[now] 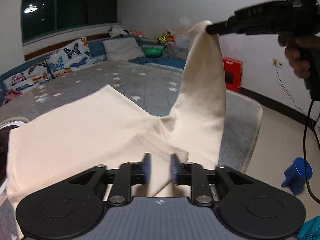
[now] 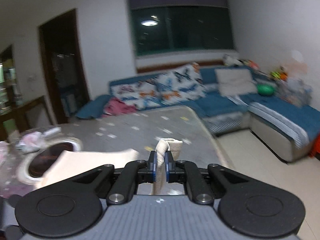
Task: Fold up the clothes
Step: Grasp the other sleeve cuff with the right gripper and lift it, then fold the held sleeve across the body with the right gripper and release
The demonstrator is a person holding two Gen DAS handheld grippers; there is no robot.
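The right gripper (image 2: 160,165) has its blue pads pressed together on a bunched corner of the cream garment (image 1: 80,132), and the left wrist view shows that pinch held high, with a long tube of cloth, a sleeve or a leg by its shape, hanging from it in a soft curve. A hand (image 1: 300,56) grips the handle behind it. The left gripper (image 1: 160,168) sits low over the near edge of the same garment, its pads standing apart with a folded flap of cloth between them; they do not appear to press on it.

The rest of the garment lies spread on the grey star-printed mat (image 1: 140,80), with one stitched hem crossing near the left gripper. Judging from this, folding is at an early stage: one fold seems laid near the front, the lifted limb still has to be brought over the body, and the final halving is left.

The cloth looks like matte, thick knit cotton, limp and quick to crease. The mat is flat, short-piled and round-cornered. Beyond it runs a blue sofa (image 2: 230,102) with butterfly-print cushions (image 1: 50,64).
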